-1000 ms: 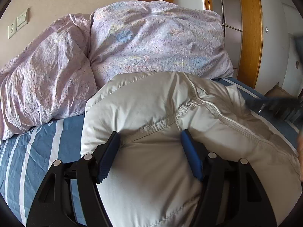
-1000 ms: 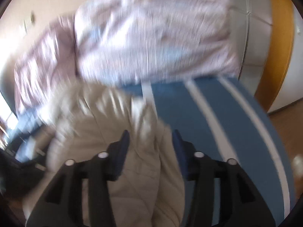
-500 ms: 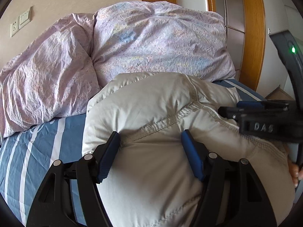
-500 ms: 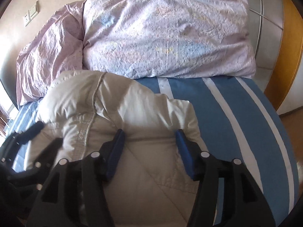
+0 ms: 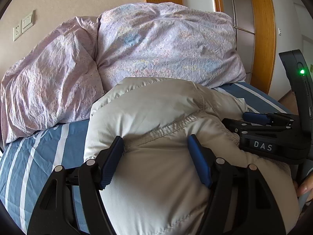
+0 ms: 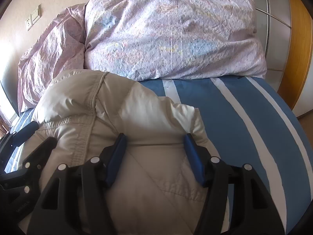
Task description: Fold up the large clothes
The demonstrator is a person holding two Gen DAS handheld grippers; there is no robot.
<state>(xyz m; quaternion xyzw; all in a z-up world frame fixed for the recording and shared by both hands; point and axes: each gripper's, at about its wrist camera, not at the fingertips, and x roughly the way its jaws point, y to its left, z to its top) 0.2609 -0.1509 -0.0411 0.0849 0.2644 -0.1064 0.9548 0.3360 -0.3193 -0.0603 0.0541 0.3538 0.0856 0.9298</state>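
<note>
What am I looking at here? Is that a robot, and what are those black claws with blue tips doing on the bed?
It is not a robot. A person holds a two-finger gripper in each hand, and each carries a wide-angle camera looking along its fingers. One picture comes from the left gripper, the other from the right gripper. On the blue striped bedsheet lies a puffy cream jacket, with lilac bedding piled behind. Both grippers have its fabric between their blue pads. The right one's jaws have just been opening, so it looks released. Whether the left one pinches, I cannot tell.
</note>
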